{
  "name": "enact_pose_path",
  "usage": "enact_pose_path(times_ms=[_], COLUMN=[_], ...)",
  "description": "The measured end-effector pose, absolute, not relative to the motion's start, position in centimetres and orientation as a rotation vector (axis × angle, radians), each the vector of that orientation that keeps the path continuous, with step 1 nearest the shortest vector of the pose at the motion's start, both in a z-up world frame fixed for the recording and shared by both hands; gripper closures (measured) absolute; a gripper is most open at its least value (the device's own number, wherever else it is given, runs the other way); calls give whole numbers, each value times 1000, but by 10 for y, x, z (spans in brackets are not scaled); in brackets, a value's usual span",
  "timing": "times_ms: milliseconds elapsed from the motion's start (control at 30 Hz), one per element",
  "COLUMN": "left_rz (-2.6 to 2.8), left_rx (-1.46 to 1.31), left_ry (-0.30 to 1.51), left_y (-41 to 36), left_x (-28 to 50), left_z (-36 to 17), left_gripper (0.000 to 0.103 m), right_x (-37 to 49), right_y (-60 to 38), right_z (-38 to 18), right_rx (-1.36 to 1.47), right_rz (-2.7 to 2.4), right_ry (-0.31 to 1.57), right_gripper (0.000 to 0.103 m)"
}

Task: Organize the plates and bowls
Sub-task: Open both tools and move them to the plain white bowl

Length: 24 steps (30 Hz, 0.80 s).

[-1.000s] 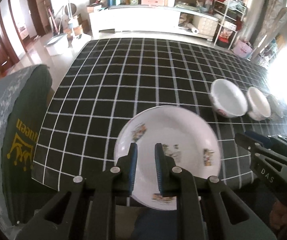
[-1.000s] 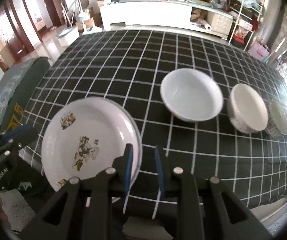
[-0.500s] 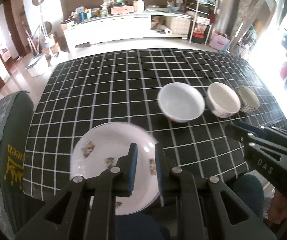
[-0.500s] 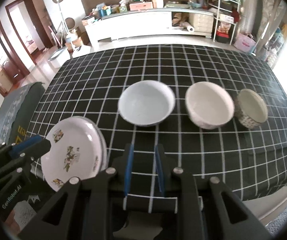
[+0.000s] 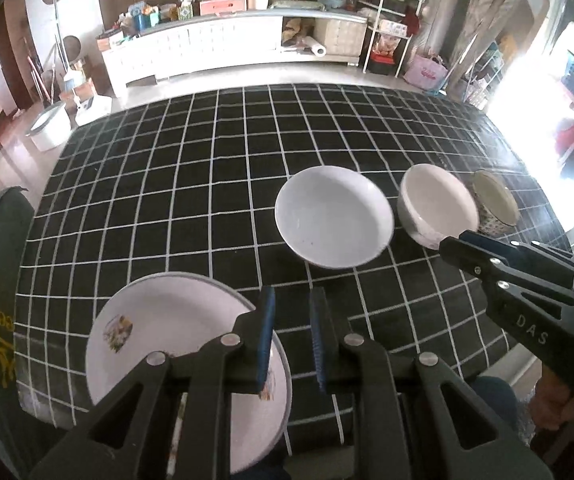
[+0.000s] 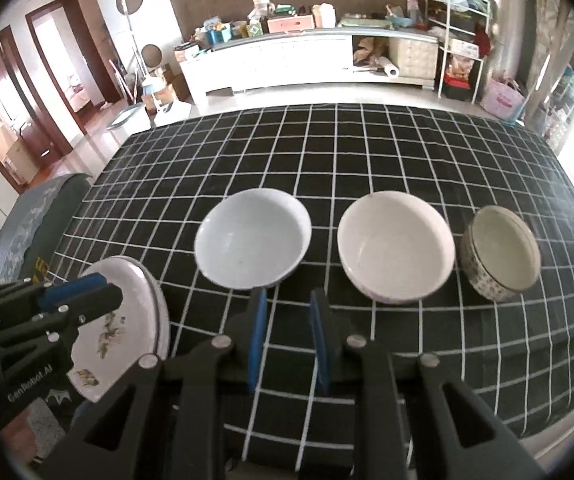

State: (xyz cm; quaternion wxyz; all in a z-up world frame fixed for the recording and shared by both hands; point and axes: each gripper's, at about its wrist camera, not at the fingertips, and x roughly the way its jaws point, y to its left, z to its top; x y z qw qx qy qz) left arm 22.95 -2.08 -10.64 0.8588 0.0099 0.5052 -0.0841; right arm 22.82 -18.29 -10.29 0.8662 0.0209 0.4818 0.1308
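I hold a claw in each hand above a counter point(image 6: 367, 152) draped in a black cloth with a white grid. My left claw point(image 5: 290, 338) is released and grips nothing; its blue pads hang over the near edge, just beside the right rim of the floral plate point(image 5: 175, 332), which lies at about 7 o'clock in the left wrist view. A grey rim showing beneath it suggests a second plate under it, though I cannot be sure. My right claw point(image 6: 287, 338) is released too, also empty, hovering near the front of the counter.

Three bowls stand in a row, seen from the right wrist: a wide white bowl point(image 6: 253, 244) at 11 o'clock, a cream bowl point(image 6: 395, 248) at 1 o'clock, and a small patterned bowl point(image 6: 501, 254) at 2 o'clock — each apart from its neighbour.

I judge the plates already gathered and the bowls next. The likely move is nesting smaller into larger — that calls for pinching one thin rim squarely, lifting level, and lowering gently so glazed surfaces do not slip or knock.
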Motion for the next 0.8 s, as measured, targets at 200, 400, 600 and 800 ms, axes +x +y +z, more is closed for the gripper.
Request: enact_pose_path(times_ms=[200,400,600,800], left_rz=[-163,-146,-152,-165], left_rx=[5,20,-6,-7], left_ry=[1079,1101,1142,1173], left_y=[-18,-21,-22,-28], left_x=[264,298,319,331], left_z=[-124,-138,-154,-167], left_gripper=[87,87,87,95], right_x=[257,290,307,311], right_y=[-182,-178,-176,-174], right_z=[-119,-133,-149,-167], right_rx=[61,24,12,38], right_rz=[299,302,282,279], right_ry=[1030,1059,1109,1168], right_gripper=[77,77,77,77])
